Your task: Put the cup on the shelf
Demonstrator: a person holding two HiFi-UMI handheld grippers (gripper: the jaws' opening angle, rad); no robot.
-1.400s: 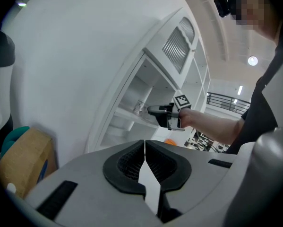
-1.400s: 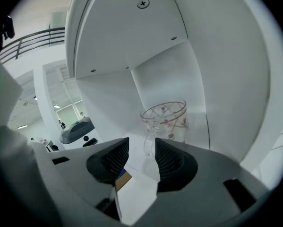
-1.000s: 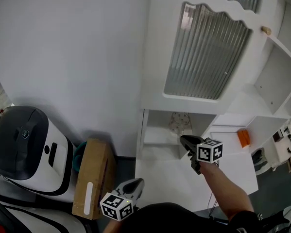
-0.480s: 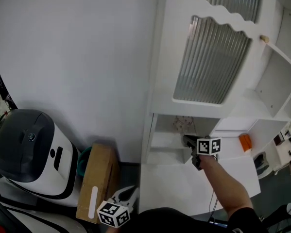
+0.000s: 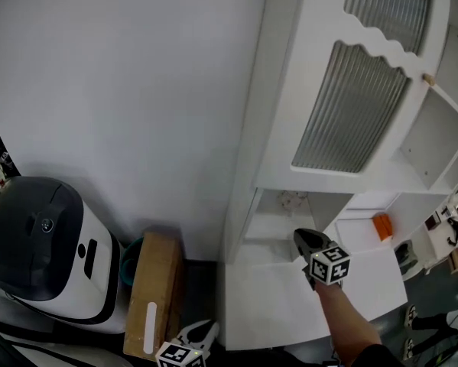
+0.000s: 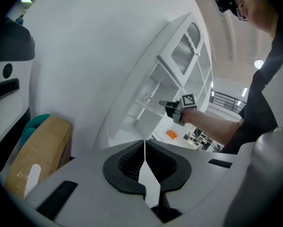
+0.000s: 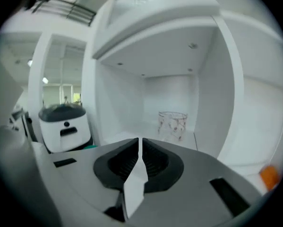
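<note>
The cup (image 7: 172, 125) stands upright on the shelf (image 7: 127, 129); the right gripper (image 7: 140, 148) hangs before it, jaws nearly together, empty; the left gripper (image 6: 144, 148) sits low, jaws pressed together

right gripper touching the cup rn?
Apart. In the right gripper view the cup stands deep on the shelf, with bare shelf between it and the right gripper, whose jaws are together and empty.

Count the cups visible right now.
1: a clear patterned cup stands in the cabinet's open lower compartment, beyond the right gripper. Others could be hidden behind the ribbed doors.
</note>
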